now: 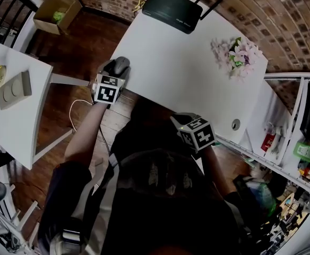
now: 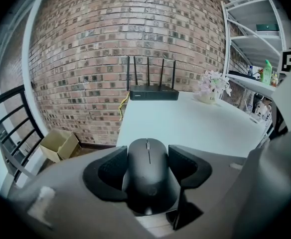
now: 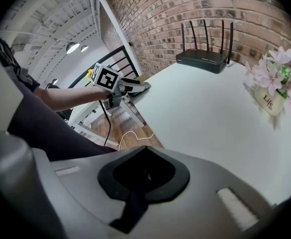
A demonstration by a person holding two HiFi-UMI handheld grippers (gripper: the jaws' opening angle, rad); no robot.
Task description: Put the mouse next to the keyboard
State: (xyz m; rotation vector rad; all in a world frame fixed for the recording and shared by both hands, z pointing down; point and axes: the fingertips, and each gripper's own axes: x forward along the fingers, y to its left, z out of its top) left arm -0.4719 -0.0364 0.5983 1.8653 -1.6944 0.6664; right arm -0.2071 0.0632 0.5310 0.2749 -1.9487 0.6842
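A black mouse (image 1: 122,64) is held over the left edge of the white table (image 1: 187,73), with my left gripper (image 1: 118,72) shut on it. In the left gripper view the mouse (image 2: 148,176) fills the gap between the two black pads (image 2: 105,171), its wheel end pointing at the table. My right gripper (image 1: 180,121) hangs near the table's front edge, close to the person's body. In its own view the right gripper (image 3: 143,171) is shut with nothing in it. No keyboard shows in any view.
A black router (image 1: 171,7) with antennas stands at the table's far edge, and a pot of pink flowers (image 1: 237,54) at the right. A second white table (image 1: 11,121) is at the left, a cardboard box (image 1: 57,12) on the wooden floor, shelves (image 1: 298,142) at the right.
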